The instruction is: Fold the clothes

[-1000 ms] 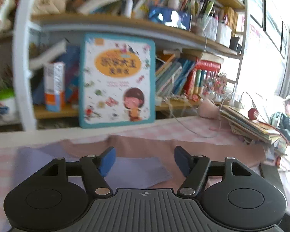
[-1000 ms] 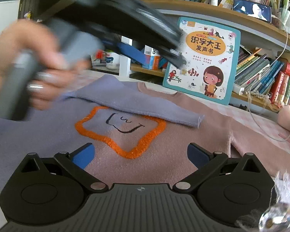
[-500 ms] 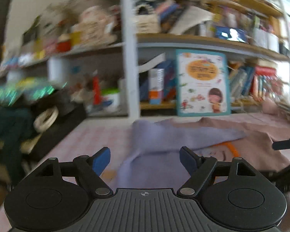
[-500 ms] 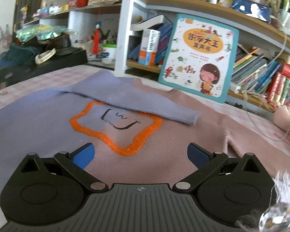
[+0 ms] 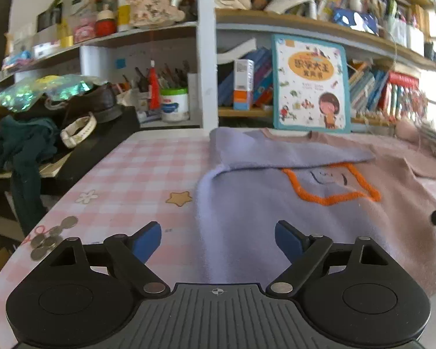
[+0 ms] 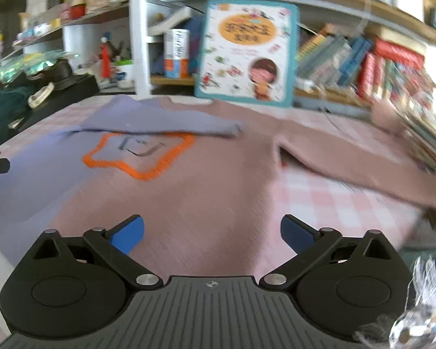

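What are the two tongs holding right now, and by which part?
Nothing. The left tongs are opening with nothing between them, above the sweater; the right tongs stand open, empty.

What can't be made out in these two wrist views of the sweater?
- Sweater hem: hidden under the left gripper in the left wrist view, under the right gripper in the right.
- Pink sleeve cuff: blurred, cut by the right wrist view's right edge.
- Book title: motion-blurred there.
- Coins: too small.

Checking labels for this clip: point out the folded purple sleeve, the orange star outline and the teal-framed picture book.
Folded purple sleeve (image 5: 290, 154), left wrist view, mid-sleeve.
Orange star outline (image 5: 334, 199), left wrist view, lower edge.
Teal-framed picture book (image 6: 247, 49), right wrist view, cover centre.
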The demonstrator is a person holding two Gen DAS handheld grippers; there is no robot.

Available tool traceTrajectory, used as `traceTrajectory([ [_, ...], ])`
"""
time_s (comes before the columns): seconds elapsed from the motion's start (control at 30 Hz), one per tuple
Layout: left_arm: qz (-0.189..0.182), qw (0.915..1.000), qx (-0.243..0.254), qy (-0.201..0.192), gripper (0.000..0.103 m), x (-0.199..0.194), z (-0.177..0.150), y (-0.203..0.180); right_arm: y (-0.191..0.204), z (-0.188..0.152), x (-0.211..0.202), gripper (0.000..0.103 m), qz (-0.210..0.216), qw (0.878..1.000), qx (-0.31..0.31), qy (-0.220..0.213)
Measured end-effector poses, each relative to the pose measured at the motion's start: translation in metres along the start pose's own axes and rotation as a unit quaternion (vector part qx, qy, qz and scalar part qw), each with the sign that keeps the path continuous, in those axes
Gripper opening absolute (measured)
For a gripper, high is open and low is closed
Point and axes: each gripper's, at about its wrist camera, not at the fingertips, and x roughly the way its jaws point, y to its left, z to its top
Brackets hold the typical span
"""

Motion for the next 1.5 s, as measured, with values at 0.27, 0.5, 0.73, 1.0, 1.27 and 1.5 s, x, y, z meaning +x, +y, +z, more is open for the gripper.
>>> traceTrajectory([
  [0.27, -0.024, 0.9984, -0.018, 0.047, 0.046, 0.019, -0.008, 0.002, -0.015, -0.016, -0.017, 0.035, 0.012, 0.999, 0.027, 0.025],
  [0.5, -0.031, 0.9968, -0.060, 0.041, 0.005, 0.011, -0.011, 0.015, -0.011, -0.011, -0.013, 0.013, 0.037, 0.999, 0.027, 0.019],
  [0.73, -0.011, 0.9966, -0.072, 0.039, 0.006, 0.009, -0.009, 0.027, 0.003, -0.001, 0.003, 0.013, 0.061, 0.998, 0.007, 0.010],
  [1.0, -0.001, 0.9952, -0.088, 0.043, 0.006, 0.025, -0.003, 0.041, 0.006, 0.007, 0.018, 0.013, 0.041, 0.999, 0.006, 0.003],
  [1.27, -0.001, 0.9955, -0.082, 0.048, 0.006, 0.030, 0.001, 0.039, 0.004, 0.007, 0.017, 0.013, 0.029, 0.999, 0.013, 0.005],
  [1.5, 0.008, 0.9962, -0.074, 0.045, 0.010, 0.027, 0.000, 0.038, 0.002, 0.000, 0.008, 0.018, 0.033, 0.999, 0.014, 0.006],
])
